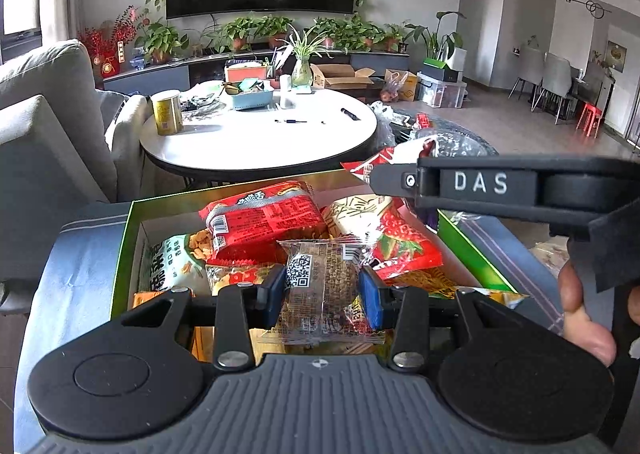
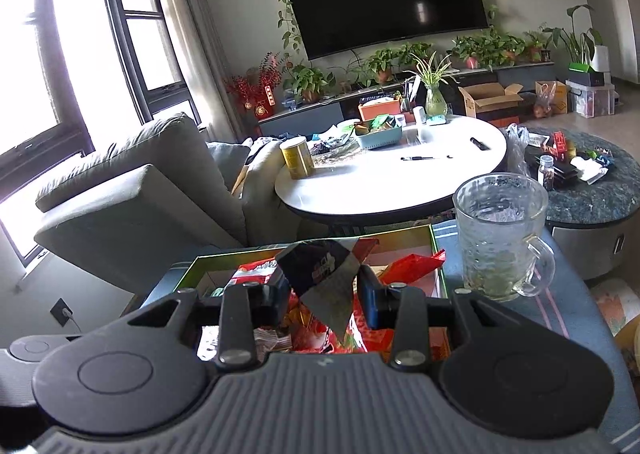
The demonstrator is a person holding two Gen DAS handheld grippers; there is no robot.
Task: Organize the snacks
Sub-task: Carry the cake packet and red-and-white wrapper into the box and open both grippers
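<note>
left gripper (image 1: 323, 290) is clamped on a clear-wrapped brown snack (image 1: 320, 286), held over the near edge of the green-rimmed box (image 1: 124, 238) full of packets. right gripper (image 2: 323, 294) pinches a dark snack packet (image 2: 320, 274) (red at its top corner) above the same box, glass mug (image 2: 500, 234) beside its right edge.
</note>
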